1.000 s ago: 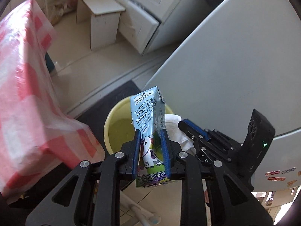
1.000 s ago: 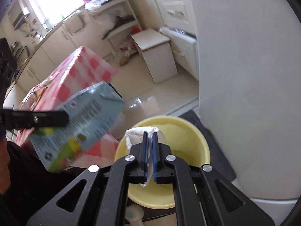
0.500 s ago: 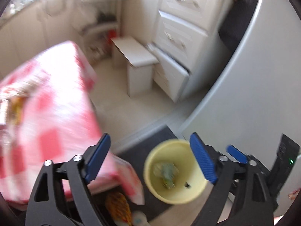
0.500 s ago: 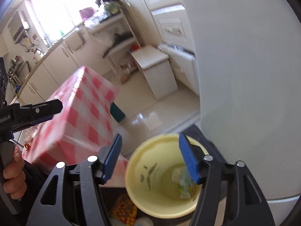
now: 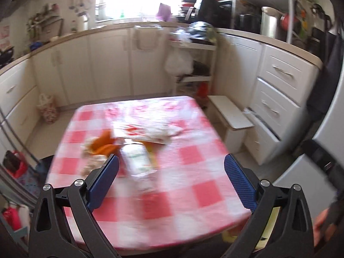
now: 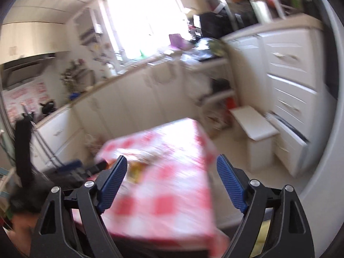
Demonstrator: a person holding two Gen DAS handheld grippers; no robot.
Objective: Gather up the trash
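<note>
Now both claws, left claw (image 5: 171, 179) and right claw (image 6: 172, 183), just spread, empty, above checked table (image 5: 193, 167) edge.

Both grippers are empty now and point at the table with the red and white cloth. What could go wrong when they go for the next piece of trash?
1. Both views are blurred, so a grasp may miss among the crowded litter: orange wrapper, clear plastic packet.
2. The left gripper and right gripper, both open with jaws just widened and nothing between them, aim at the same pile and might collide.
3. Pads could snag the red and white checked tablecloth.
</note>
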